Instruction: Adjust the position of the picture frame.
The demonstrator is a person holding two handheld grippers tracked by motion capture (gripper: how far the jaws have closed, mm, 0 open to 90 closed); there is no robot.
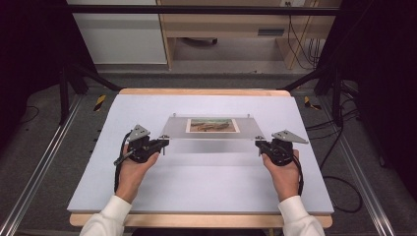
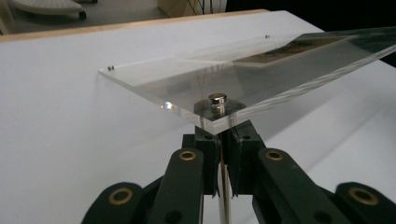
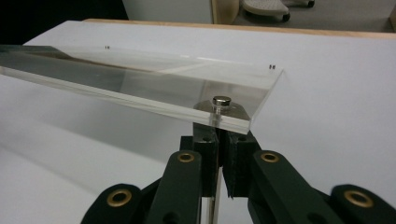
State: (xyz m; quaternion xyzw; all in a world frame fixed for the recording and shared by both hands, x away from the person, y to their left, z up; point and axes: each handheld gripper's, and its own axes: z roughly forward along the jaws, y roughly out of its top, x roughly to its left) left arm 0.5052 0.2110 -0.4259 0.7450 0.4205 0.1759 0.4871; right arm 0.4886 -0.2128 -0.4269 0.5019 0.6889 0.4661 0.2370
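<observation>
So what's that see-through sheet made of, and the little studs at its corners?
The clear panel looks like glossy acrylic, possibly glass: transparent, with a thick bright edge. The corner stud seems polished metal, silvery and reflective. The picture inside looks like matte printed paper.

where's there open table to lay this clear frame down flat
The white table top is bare between the two hands and its near edge, and behind the acrylic frame up to the far wooden edge. It is crowded only at the frame's near corners, where left gripper and right gripper clamp it.
</observation>
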